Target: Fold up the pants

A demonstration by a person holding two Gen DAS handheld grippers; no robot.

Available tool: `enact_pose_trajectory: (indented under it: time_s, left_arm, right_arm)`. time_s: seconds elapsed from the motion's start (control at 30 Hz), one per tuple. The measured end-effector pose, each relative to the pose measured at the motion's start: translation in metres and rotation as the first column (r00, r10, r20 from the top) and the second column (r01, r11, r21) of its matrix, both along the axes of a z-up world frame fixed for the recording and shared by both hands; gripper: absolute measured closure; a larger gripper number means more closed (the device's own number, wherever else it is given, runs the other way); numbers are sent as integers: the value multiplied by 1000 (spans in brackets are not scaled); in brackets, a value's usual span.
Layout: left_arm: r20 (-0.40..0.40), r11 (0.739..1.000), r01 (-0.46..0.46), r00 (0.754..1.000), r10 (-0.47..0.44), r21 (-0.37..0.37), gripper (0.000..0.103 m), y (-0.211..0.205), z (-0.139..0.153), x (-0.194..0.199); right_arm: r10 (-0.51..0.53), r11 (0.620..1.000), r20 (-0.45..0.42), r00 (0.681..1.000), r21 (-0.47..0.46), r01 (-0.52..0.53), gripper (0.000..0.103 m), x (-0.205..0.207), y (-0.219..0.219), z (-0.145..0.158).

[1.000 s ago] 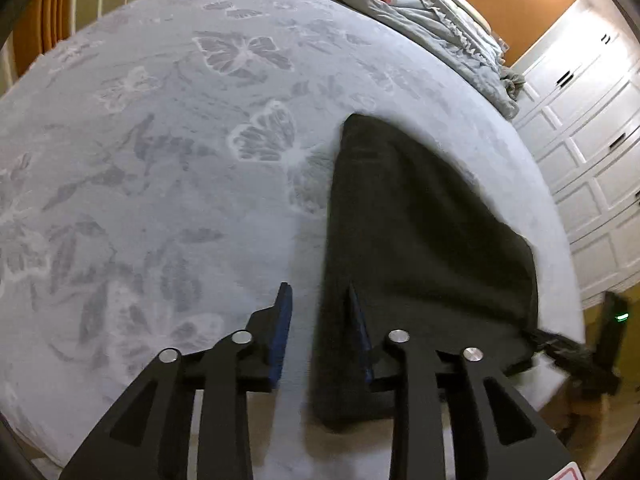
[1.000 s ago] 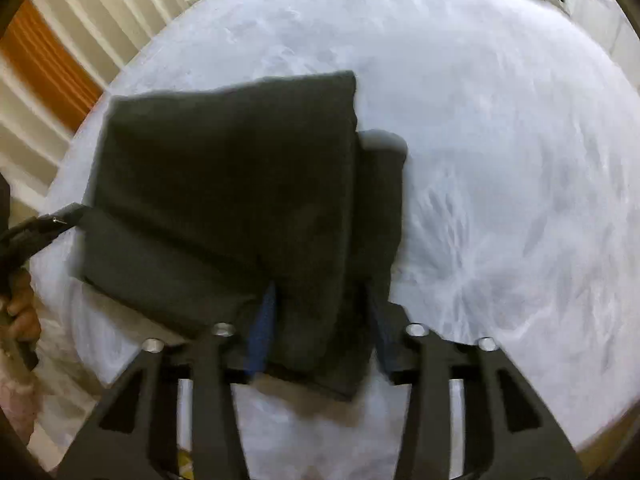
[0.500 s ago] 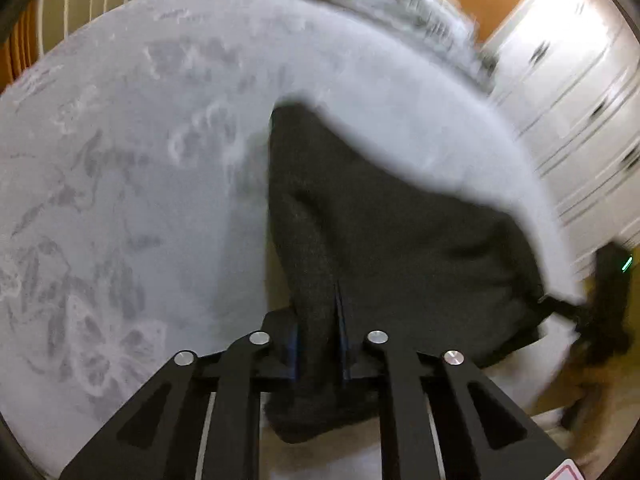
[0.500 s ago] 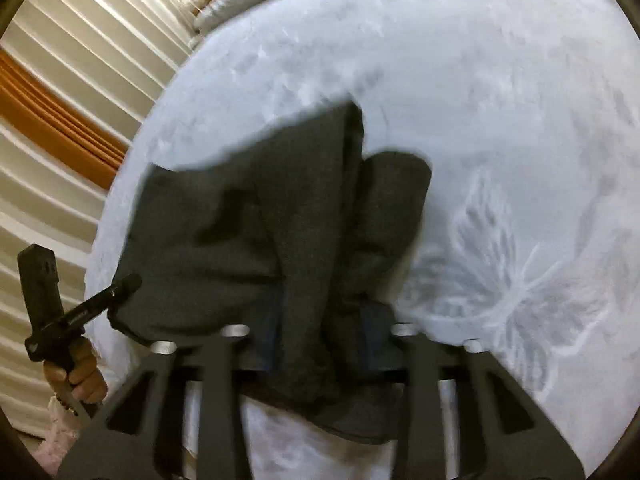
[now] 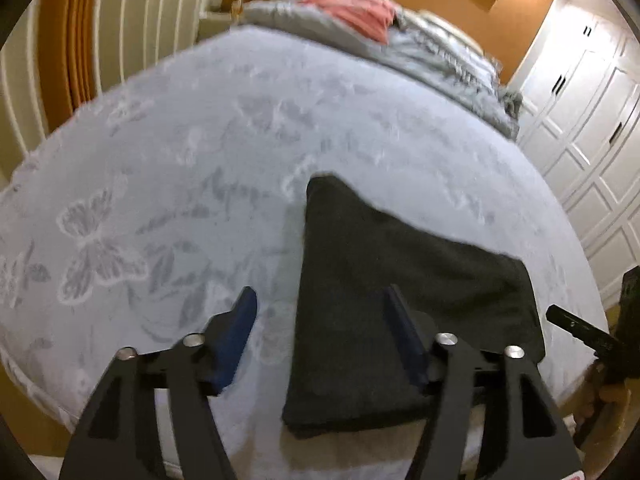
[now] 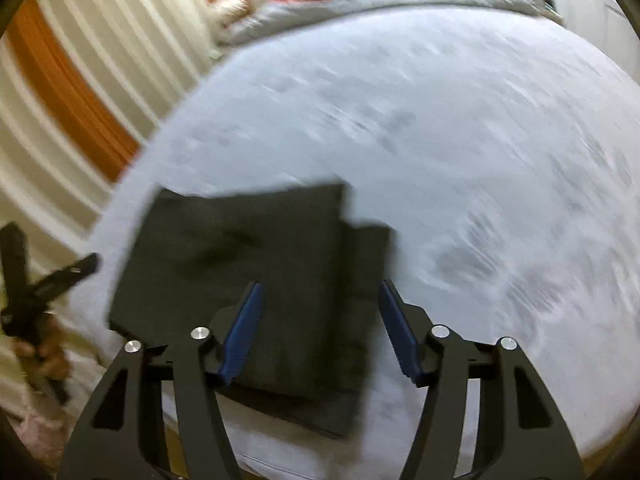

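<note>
Dark pants (image 5: pixel 404 304) lie folded into a compact stack on the bed (image 5: pixel 200 184), near its front edge, nothing gripping them. In my right wrist view the same pants (image 6: pixel 256 264) show a top layer squared off, with a narrower lower layer sticking out along its right side and front edge.

My left gripper (image 5: pixel 318 336) is released: jaws have just been opening, blue pads wide apart, hanging above the pants' left edge. The left finger sits over bare bed cover, the right finger over the dark cloth, neither pressing on it. No fabric is pinched.

My right gripper (image 6: pixel 320 328) is also released, jaws just opened as well. Both fingers straddle the right part of the stack from above, cloth visible between them but pads not clamped on it.

Each view catches the other gripper at the frame edge with a hand on it: right one at far right in the left view, left one at far left in the right view.

The bed cover is pale grey-blue with a butterfly print (image 5: pixel 100 248). A grey duvet (image 5: pixel 440 56) is bunched at the head end with a pink-red cloth (image 5: pixel 352 8) on top. White wardrobe doors (image 5: pixel 592 128) are on the right, a striped curtain (image 6: pixel 80 80) on the left. Right view is motion-blurred.
</note>
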State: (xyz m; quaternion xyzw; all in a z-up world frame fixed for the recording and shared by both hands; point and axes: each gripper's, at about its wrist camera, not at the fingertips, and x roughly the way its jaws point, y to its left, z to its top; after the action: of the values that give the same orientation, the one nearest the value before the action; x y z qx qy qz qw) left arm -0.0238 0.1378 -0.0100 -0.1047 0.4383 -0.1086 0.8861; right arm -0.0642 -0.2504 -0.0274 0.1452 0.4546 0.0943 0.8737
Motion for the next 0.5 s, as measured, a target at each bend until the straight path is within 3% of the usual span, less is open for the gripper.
enact_pose_trajectory:
  time_s: [0.1, 0.23, 0.27, 0.3, 0.33, 0.37, 0.43, 0.5]
  left_arm:
    - [22, 996, 57, 998, -59, 70, 39, -31, -2, 8]
    - [9, 983, 127, 992, -129, 129, 36, -61, -15, 13]
    - [3, 980, 139, 990, -140, 141, 36, -62, -19, 7]
    - [-3, 976, 149, 989, -150, 157, 36, -66, -23, 5]
    - [-12, 972, 156, 988, -156, 176, 36, -70, -25, 5]
    - [-23, 966, 166, 986, -164, 198, 36, -73, -29, 5]
    - [-28, 961, 175, 985, -173, 213, 36, -77, -33, 4]
    - [-30, 959, 175, 985, -172, 222, 32, -77, -35, 2]
  right_arm:
    - [6, 1000, -13, 1000, -17, -7, 43, 14, 11, -7]
    - [-39, 999, -133, 990, -13, 37, 40, 40, 22, -35]
    - [-50, 999, -145, 988, -1, 51, 44, 42, 20, -37]
    - [-53, 998, -141, 989, 12, 56, 65, 42, 21, -39]
    - [-41, 999, -136, 990, 23, 44, 67, 45, 22, -38]
    - [-33, 999, -108, 994, -11, 32, 78, 41, 29, -30]
    - [24, 1000, -9, 1000, -15, -24, 85, 26, 39, -4]
    - [57, 997, 77, 995, 42, -60, 86, 14, 39, 24]
